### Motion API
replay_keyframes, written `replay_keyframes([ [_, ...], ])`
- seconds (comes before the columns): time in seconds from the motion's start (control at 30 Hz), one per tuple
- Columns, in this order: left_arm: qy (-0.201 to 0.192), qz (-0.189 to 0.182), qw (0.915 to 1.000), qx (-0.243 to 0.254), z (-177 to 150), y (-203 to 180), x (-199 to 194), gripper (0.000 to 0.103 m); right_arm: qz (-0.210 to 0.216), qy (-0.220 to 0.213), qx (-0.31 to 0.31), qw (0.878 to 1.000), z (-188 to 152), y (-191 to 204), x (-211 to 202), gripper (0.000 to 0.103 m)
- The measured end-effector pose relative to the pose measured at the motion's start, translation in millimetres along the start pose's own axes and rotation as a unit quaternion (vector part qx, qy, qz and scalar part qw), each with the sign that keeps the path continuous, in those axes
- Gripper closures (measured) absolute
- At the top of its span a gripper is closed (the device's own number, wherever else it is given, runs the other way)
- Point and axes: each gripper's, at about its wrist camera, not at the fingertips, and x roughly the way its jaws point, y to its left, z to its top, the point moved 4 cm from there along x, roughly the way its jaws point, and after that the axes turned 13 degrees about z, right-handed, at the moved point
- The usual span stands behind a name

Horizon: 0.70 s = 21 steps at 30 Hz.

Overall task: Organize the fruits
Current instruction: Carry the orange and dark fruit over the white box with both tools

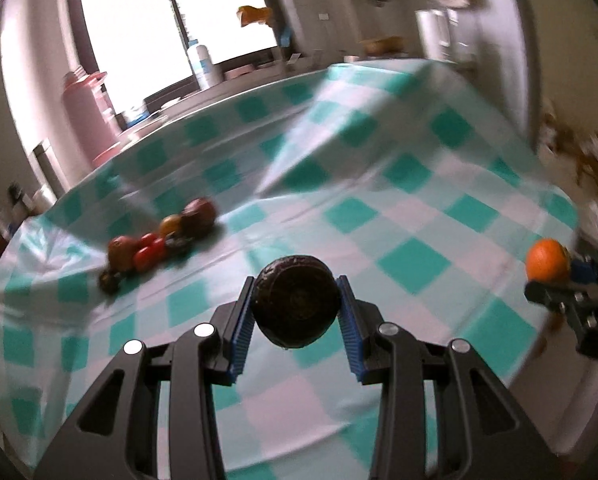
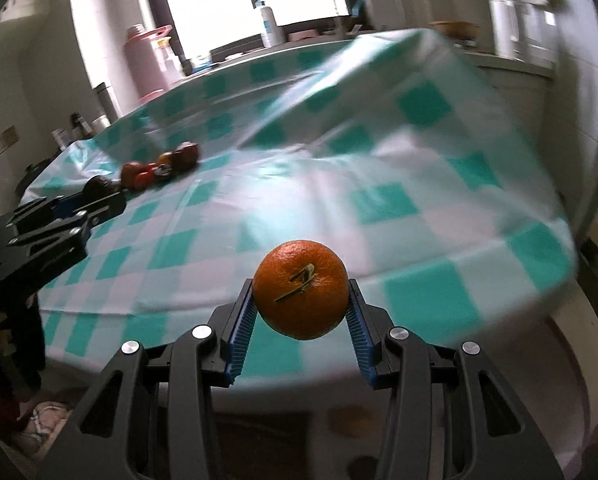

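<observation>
My left gripper point(image 1: 297, 300) is shut on a dark round fruit point(image 1: 297, 302), held above the green-and-white checked tablecloth point(image 1: 399, 220). My right gripper point(image 2: 301, 296) is shut on an orange point(image 2: 301, 290) with its stem facing the camera, held over the table's near edge. In the left wrist view the orange point(image 1: 549, 260) and the right gripper point(image 1: 555, 284) show at the far right. In the right wrist view the left gripper point(image 2: 99, 196) and its dark fruit point(image 2: 97, 186) show at the left. A row of fruits point(image 1: 159, 240), red, brown, yellow and dark, lies on the cloth at the left, also the row of fruits point(image 2: 159, 170).
The cloth is rucked into a raised fold point(image 1: 319, 120) toward the back. Behind the table stand a pink flask point(image 2: 147, 64), a white bottle point(image 2: 269, 22) and a bright window. A white cylinder point(image 2: 503, 28) stands on the counter at the right.
</observation>
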Motion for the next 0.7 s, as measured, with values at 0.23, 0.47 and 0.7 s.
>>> replay_keyframes([
  [0.23,-0.007,-0.058,0.9945,0.086,-3.7,-80.1,-17.3,0.064,-0.047,-0.01,0.052,0.997,-25.9,-57.3,-32.0,0.059],
  [0.47,-0.019,-0.11,0.9791,0.17,-16.6,-153.8,-39.7,0.064,-0.1,-0.006,0.108,0.989,-58.5,-112.6,-53.3,0.059],
  [0.7,-0.032,-0.16,0.9538,0.252,-44.1,-220.4,-53.3,0.064,-0.146,0.031,0.178,0.973,-97.7,-168.8,-52.5,0.059],
])
